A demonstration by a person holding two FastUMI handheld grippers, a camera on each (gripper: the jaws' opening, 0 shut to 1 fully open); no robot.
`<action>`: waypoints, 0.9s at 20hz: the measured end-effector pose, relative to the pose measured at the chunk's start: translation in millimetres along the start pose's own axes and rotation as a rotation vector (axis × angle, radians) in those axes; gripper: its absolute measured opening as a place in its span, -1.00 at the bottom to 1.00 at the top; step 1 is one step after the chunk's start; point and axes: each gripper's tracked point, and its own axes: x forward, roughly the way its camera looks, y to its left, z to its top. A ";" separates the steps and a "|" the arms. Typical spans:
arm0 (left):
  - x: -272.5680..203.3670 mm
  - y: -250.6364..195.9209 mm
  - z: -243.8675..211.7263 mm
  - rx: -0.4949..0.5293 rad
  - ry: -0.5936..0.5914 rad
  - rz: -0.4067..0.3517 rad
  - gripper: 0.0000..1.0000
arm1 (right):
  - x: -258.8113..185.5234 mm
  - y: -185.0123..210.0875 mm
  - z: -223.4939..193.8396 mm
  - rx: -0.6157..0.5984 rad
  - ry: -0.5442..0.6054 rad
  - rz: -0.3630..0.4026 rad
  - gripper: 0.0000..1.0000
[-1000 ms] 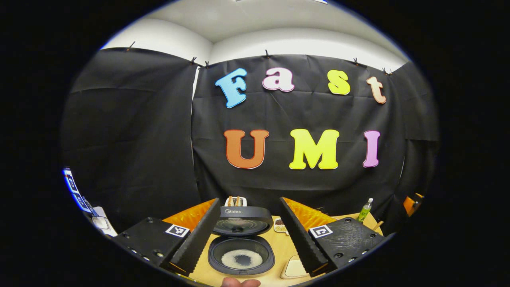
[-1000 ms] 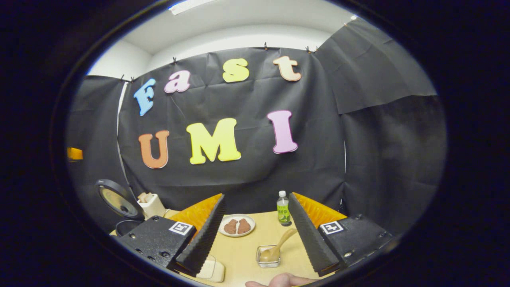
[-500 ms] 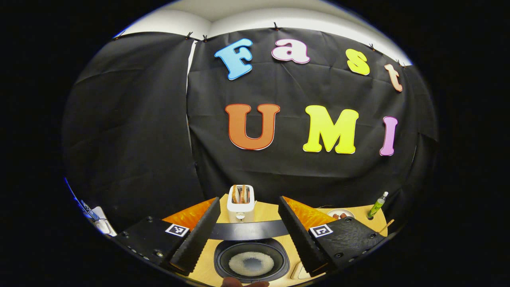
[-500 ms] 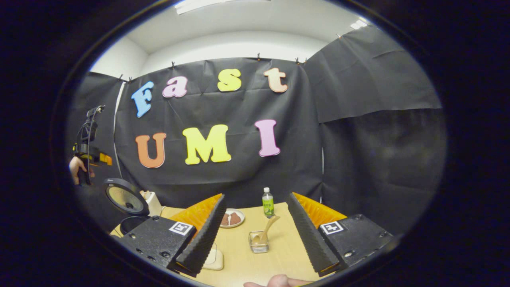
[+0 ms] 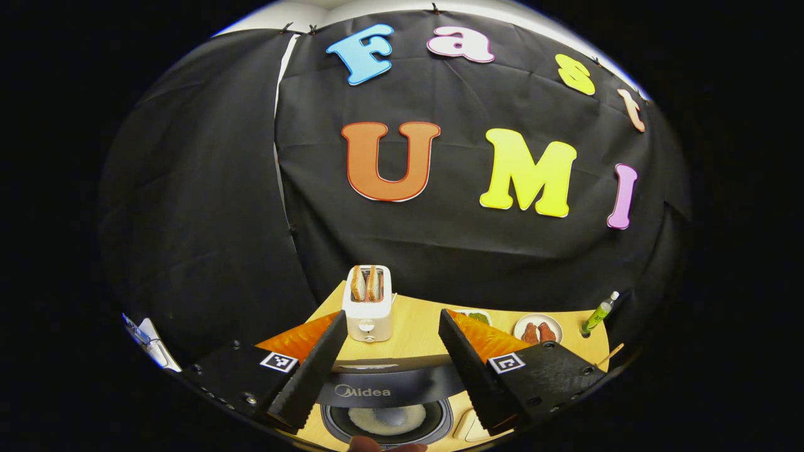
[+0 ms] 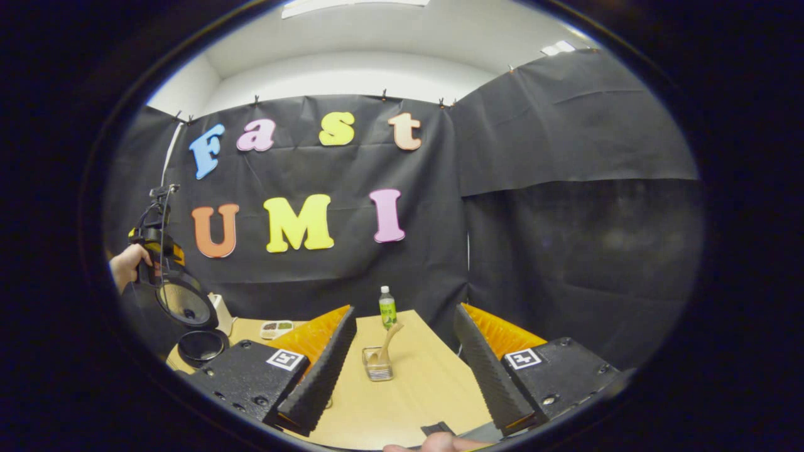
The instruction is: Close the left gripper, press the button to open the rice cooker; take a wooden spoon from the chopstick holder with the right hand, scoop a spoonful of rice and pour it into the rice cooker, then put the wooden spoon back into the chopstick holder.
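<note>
Compared with a second ago, the left gripper (image 5: pixel 392 367) has tipped downward over the rice cooker (image 5: pixel 386 408), so the raised lid now fills the gap between its fingers where the pot's inside showed before, and the toaster (image 5: pixel 369 303) with two slices has come into plain sight behind it. Its jaws stand wide apart and hold nothing. White rice lies in the pot's bottom. To the right on the wooden table (image 5: pixel 418 326) sit a plate of brown pieces (image 5: pixel 537 328) and a green bottle (image 5: pixel 598 312) near the far corner.

In the right gripper view, a hand (image 6: pixel 127 265) at the left edge holds the left gripper above the open cooker, whose lid stands upright over the dark pot (image 6: pixel 202 346). Beside it lies a small tray of food (image 6: pixel 276 327). The right gripper (image 6: pixel 405 370) hangs over the table with its jaws spread wide, empty. Between its fingers stands the clear chopstick holder (image 6: pixel 378 364) with the wooden spoon (image 6: pixel 389 339) leaning in it, handle up to the right; the bottle stands just behind.
</note>
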 end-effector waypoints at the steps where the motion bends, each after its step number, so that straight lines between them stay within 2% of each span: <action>1: 1.3 0.6 -5.9 -0.005 0.022 0.001 0.90 | -1.6 0.2 0.4 0.001 0.001 -0.001 1.00; 3: 1.8 2.4 -20.3 -0.019 0.065 0.006 0.90 | -1.3 1.6 0.5 -0.003 0.003 0.001 1.00; 9: -7.5 7.6 -37.3 -0.035 0.093 0.015 0.90 | 12.1 19.2 -2.2 -0.015 0.004 0.059 1.00; 10: -10.8 7.2 -41.4 -0.040 0.099 0.009 1.00 | 15.7 24.8 -8.0 -0.018 0.019 0.075 1.00; 11: -14.7 6.7 -48.0 -0.044 0.108 0.006 0.90 | 19.9 30.2 -11.2 -0.023 0.032 0.086 1.00; 12: -18.6 5.6 -58.0 -0.060 0.126 -0.003 1.00 | 24.6 33.5 -12.3 -0.031 0.036 0.100 1.00; 13: -22.8 3.9 -69.0 -0.085 0.155 -0.013 0.90 | 28.8 40.8 -9.5 -0.029 0.027 0.116 1.00; 15: -29.8 2.6 -93.9 -0.130 0.221 -0.023 0.91 | 37.6 55.4 -11.0 -0.013 0.029 0.155 1.00; 18: -34.1 7.6 -131.9 -0.115 0.277 0.000 0.90 | 49.3 71.5 -16.1 -0.011 0.032 0.208 1.00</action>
